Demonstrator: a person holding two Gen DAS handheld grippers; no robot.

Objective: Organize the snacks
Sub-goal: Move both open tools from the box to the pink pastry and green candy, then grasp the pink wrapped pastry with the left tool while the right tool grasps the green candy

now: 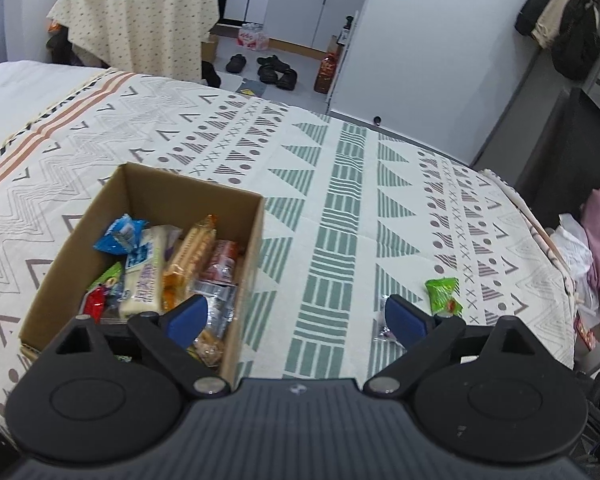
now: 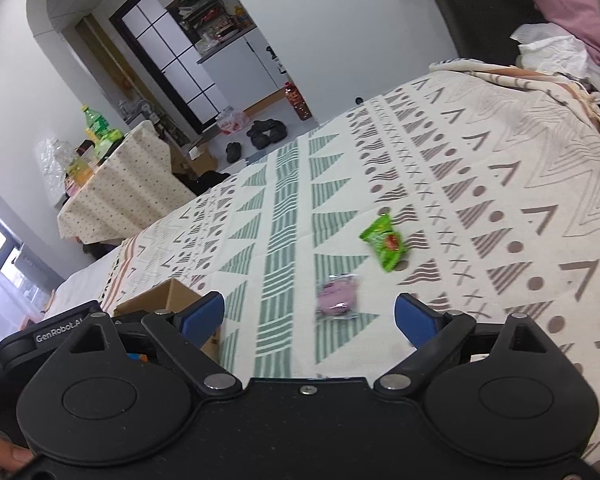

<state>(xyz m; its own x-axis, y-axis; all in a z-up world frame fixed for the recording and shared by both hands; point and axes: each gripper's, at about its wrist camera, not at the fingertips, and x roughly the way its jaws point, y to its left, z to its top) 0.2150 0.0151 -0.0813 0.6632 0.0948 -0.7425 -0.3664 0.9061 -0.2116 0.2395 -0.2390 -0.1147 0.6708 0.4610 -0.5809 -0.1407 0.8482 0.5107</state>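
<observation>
While both jaws gape empty, one box (image 1: 140, 216), two loose snacks (image 2: 383, 242) on bedspread (image 1: 340, 184).

Left gripper (image 1: 296, 316), right gripper (image 2: 309, 316) agape, empty

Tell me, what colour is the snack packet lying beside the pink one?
Bright green packet; right wrist view shows it best.

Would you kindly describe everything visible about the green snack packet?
The green snack packet is a small, glossy, crinkled plastic wrapper with a red picture on its front. It lies flat and sealed on the patterned bedspread, outside the cardboard box, beside a pinkish packet. Nothing grips it.
</observation>
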